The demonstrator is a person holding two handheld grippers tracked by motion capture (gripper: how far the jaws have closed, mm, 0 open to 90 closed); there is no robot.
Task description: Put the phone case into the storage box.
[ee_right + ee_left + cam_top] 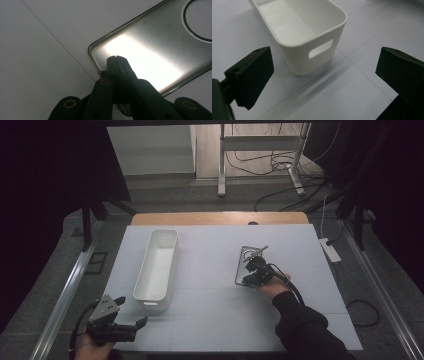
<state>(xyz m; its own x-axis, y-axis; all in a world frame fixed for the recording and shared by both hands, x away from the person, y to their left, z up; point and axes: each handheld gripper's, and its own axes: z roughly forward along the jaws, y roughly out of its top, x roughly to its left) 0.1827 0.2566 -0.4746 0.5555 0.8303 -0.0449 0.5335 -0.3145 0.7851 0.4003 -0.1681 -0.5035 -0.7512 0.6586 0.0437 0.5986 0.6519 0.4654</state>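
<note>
Left gripper [131, 312] sits at the near left corner of the bench [210, 320], jaws spread wide and empty; in its own view the white bin [312, 50] stands just beyond them, untouched. That hand looks idle, so little can go wrong there unless it swings into the bin's near end and shoves it out of line.

Right gripper [251, 272] is farther in, right of centre, and its jaws are clenched together over the near end of the metal tray [155, 55]. In the right gripper view the closed tips rest over the shiny floor of the tray close to its rim, and I cannot tell whether they pinch that rim or merely press down on the plate. If the hold is only on a thin lip, I judge the tray likely to pivot or slide out once lifted, since it is long, smooth and held at one end. It could then clatter back onto the bench or tip out whatever lies at its far end, where a small metal piece [256, 251] shows in the high view.

The bin is well apart to the left, so a long carry with a weak hold would add risk.
</note>
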